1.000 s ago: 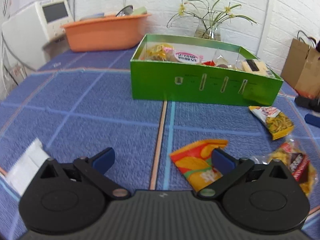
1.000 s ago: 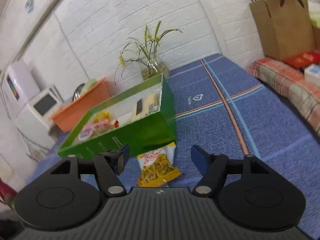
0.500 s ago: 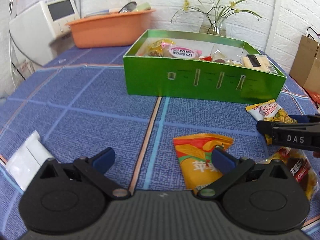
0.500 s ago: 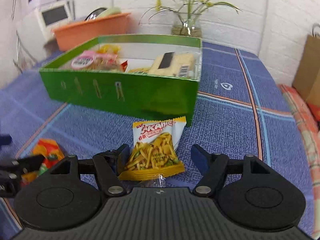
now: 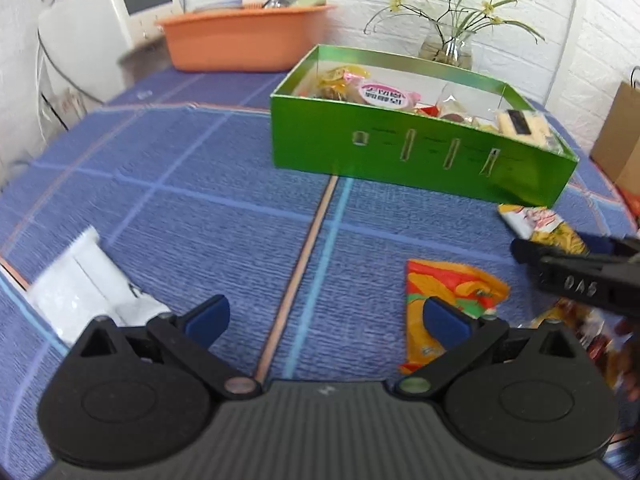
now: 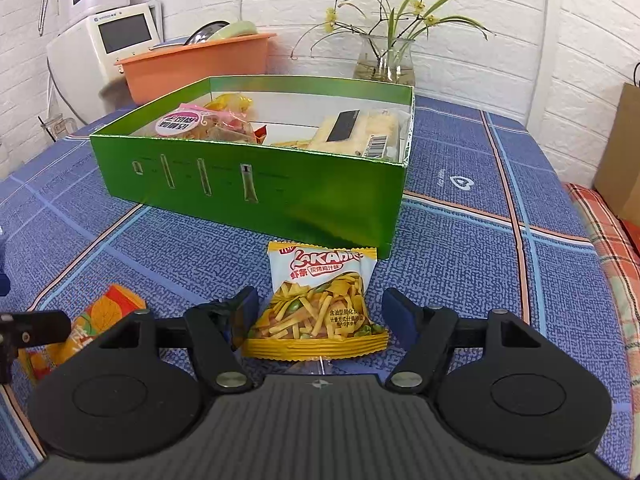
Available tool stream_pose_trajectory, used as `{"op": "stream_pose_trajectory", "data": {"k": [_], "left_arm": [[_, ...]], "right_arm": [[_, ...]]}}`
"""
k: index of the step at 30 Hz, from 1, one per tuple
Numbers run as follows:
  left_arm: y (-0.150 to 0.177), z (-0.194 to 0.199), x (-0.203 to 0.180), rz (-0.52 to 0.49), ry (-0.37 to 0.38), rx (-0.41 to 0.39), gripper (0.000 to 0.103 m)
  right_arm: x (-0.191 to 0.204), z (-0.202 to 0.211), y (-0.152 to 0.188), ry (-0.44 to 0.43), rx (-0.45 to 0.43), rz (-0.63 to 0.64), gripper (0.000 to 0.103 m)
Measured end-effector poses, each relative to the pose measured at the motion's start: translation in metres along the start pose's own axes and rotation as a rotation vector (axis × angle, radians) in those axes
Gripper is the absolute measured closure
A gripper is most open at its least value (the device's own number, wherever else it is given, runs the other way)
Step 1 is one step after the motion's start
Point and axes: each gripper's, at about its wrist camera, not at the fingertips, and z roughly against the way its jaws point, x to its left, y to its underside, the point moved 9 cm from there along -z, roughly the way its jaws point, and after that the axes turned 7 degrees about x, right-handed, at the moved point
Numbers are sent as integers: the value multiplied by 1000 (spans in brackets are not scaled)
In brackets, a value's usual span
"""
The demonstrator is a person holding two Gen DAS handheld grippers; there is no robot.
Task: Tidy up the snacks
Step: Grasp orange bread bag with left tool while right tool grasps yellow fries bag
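A green box [image 5: 420,160] [image 6: 256,184] holds several snack packs on the blue cloth. A yellow-and-white shrimp-strip packet [image 6: 318,304] lies in front of it, between the open fingers of my right gripper [image 6: 320,314]; it also shows in the left wrist view [image 5: 544,226]. An orange snack packet [image 5: 444,296] [image 6: 92,320] lies by my left gripper's right finger. My left gripper [image 5: 326,320] is open and empty above the cloth. A white packet [image 5: 80,288] lies to its left. A dark-labelled snack bag [image 5: 588,328] sits at the far right, partly hidden.
An orange basin [image 5: 244,36] and a white appliance [image 5: 104,20] stand at the back left. A glass vase with flowers [image 6: 386,56] stands behind the box. A brown paper bag [image 5: 616,136] is at the right. A plaid cushion [image 6: 612,248] lies beyond the table's right edge.
My right gripper swung round toward the box and came down around the shrimp-strip packet. My left gripper shifted left, bringing the white packet closer; the right gripper entered its view.
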Motion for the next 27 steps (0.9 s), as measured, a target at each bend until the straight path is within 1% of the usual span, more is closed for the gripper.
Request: {"op": "stream_pose_trajectory", "data": {"k": [2, 3, 5, 7, 9, 10, 12, 17, 22, 27], "left_arm": [[-2, 2, -2, 59, 63, 22, 1], [-3, 3, -4, 70, 100, 36, 1], [1, 2, -14, 36, 162, 75, 1], [12, -3, -28, -42, 188, 139, 0], [17, 1, -37, -111, 157, 86, 0], [19, 1, -41, -125, 145, 81, 0], [20, -2, -46, -123, 148, 88, 0], [14, -11, -53, -154, 99, 59, 0], [13, -13, -52, -218, 137, 17, 0], [17, -9, -48, -283, 187, -38, 7]], "right_arm": [[0, 0, 0, -11, 3, 2, 0], [0, 1, 0, -17, 4, 15, 0], [-1, 2, 1, -35, 4, 21, 0], [-1, 5, 5, -49, 3, 43, 0], [-2, 10, 10, -63, -9, 59, 0], [-3, 12, 12, -67, -16, 63, 0], [-5, 16, 17, -68, -26, 67, 0], [-8, 19, 19, -67, -32, 66, 0], [-9, 14, 12, -48, -6, 114, 0], [-4, 5, 0, -22, 22, 169, 0]]}}
